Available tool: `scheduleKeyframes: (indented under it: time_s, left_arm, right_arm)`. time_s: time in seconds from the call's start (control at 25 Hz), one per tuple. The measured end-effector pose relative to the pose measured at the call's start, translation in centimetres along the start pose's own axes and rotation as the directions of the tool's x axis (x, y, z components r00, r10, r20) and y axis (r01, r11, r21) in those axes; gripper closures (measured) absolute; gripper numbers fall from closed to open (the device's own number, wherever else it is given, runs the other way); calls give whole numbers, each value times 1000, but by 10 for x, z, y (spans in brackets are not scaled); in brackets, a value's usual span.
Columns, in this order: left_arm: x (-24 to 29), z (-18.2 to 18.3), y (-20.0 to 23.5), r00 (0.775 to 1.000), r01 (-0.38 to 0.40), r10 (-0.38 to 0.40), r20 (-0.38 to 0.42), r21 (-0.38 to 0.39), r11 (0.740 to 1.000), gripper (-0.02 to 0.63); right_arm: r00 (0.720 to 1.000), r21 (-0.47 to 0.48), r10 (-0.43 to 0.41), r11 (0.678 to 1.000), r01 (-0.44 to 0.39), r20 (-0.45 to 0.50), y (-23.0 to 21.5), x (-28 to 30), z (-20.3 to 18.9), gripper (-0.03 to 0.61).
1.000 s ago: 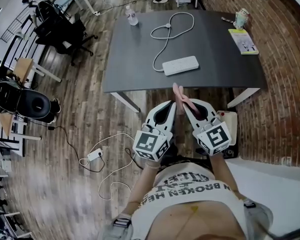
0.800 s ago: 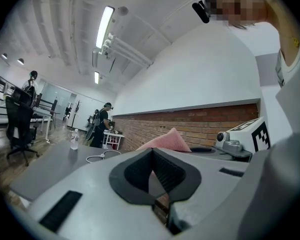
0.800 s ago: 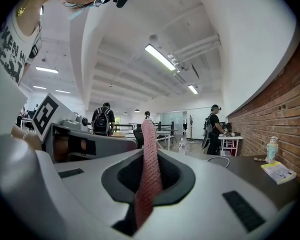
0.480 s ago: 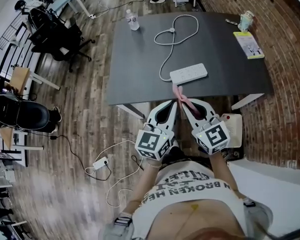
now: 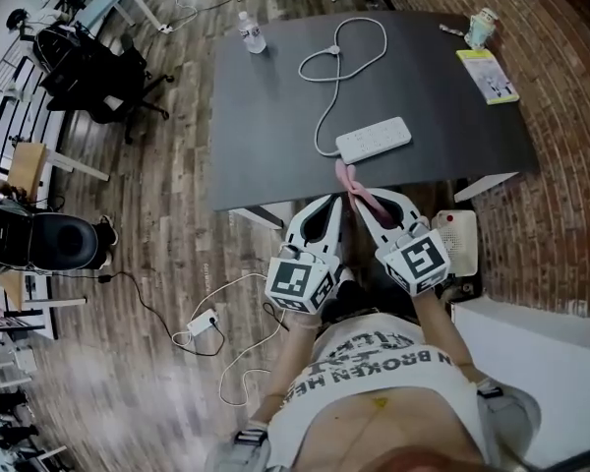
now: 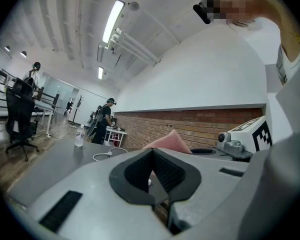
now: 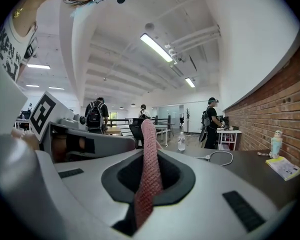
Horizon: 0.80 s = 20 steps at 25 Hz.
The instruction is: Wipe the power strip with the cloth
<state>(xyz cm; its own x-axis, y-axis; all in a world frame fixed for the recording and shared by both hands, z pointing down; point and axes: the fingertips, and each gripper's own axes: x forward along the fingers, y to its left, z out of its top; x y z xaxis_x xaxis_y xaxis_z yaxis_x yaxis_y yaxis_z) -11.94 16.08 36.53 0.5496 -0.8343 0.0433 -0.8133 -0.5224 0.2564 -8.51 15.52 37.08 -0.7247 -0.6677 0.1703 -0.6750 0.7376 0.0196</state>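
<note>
The white power strip (image 5: 374, 139) lies near the front edge of the dark grey table (image 5: 265, 136), and its white cable (image 5: 342, 49) loops toward the far side. My right gripper (image 5: 358, 201) is shut on a pink cloth (image 5: 348, 178), whose free end sticks up over the table's front edge just short of the strip. In the right gripper view the cloth (image 7: 149, 159) stands upright between the closed jaws. My left gripper (image 5: 340, 203) is beside the right one, shut with nothing in it. In the left gripper view (image 6: 154, 159) the cloth (image 6: 170, 140) shows to the right.
A water bottle (image 5: 248, 31) stands at the table's far left corner, with a cup (image 5: 480, 28) and a booklet (image 5: 488, 74) at the far right. A white box (image 5: 459, 234) sits on the floor under the table. Office chairs (image 5: 88, 57) and floor cables (image 5: 205, 323) are to the left.
Both grippers have come forward side by side toward the table. The cloth's tip now reaches over the table's front edge, closer to the power strip. Both stay shut.
</note>
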Motion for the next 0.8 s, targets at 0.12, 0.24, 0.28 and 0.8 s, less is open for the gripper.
scheduleKeyframes:
  time_s: [0.12,0.24,0.28,0.8]
  left_arm:
    - [7,1,9,1000,-14,14,8,-7,1000,609]
    - [20,3,18,1000,-26,26,8,-11,1000,609]
    - [26,3,21,999,-31,31,6,-10,999,609]
    - [142,23,63,996,-89,89,11,-13,996,609]
  right_arm:
    - [1000,-2,10,1000,-10,-20,-8,10,-4,561]
    - [999,5,28,1000,-28,-24,-20,24,-3,561]
    - [999,8,36,999,-35,-24,-25,28,-3,561]
    - [993,14,122,992,-122,8,-128,98,18,561]
